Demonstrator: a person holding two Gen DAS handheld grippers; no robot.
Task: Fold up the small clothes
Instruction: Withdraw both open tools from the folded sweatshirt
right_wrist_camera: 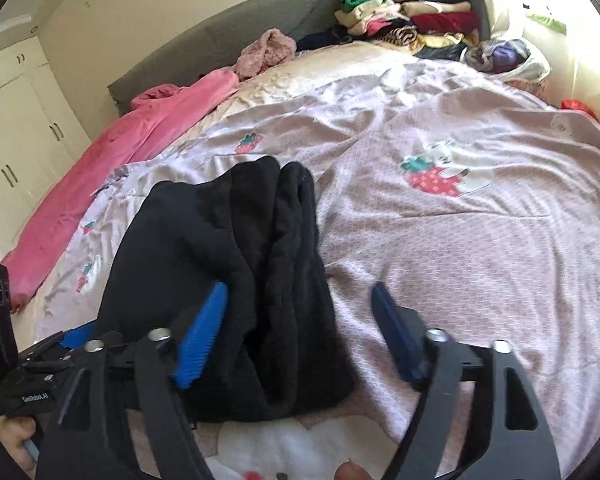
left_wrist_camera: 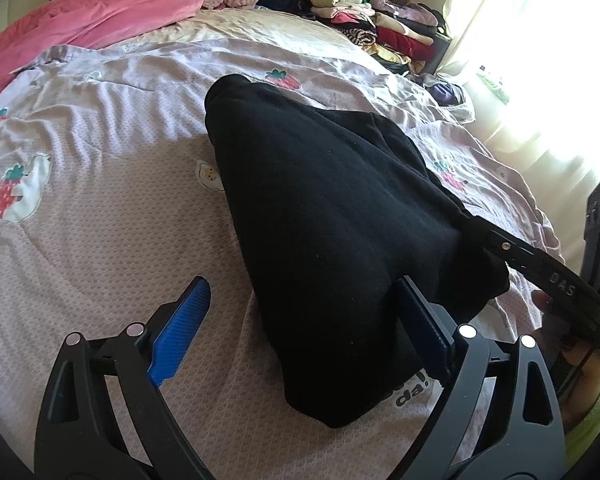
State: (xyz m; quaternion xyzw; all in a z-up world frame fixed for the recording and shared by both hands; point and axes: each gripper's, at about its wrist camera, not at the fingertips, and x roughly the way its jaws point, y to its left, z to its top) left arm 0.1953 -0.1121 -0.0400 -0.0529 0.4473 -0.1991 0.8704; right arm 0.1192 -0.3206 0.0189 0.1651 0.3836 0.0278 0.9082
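A black garment [left_wrist_camera: 324,208] lies folded in a thick bundle on the pink strawberry-print bedspread [left_wrist_camera: 100,208]. My left gripper [left_wrist_camera: 300,304] stands open at its near end. Its left pad [left_wrist_camera: 184,328] is clear of the cloth and its right pad [left_wrist_camera: 424,328] is against the bundle's edge. In the right wrist view the same black garment [right_wrist_camera: 236,248] shows layered folds. My right gripper [right_wrist_camera: 300,292] is open over it, with the left pad [right_wrist_camera: 204,332] touching the cloth and the right pad [right_wrist_camera: 396,332] over bare bedspread. The right gripper's finger [left_wrist_camera: 540,268] reaches in along the bundle's right side.
A pink blanket [left_wrist_camera: 84,24] lies along the far left of the bed. Stacked folded clothes [left_wrist_camera: 380,20] sit at the far right by the bright curtain [left_wrist_camera: 540,60]. A fuzzy pink garment [right_wrist_camera: 266,52] rests at the grey headboard [right_wrist_camera: 220,32]. A white wardrobe [right_wrist_camera: 16,128] stands on the left.
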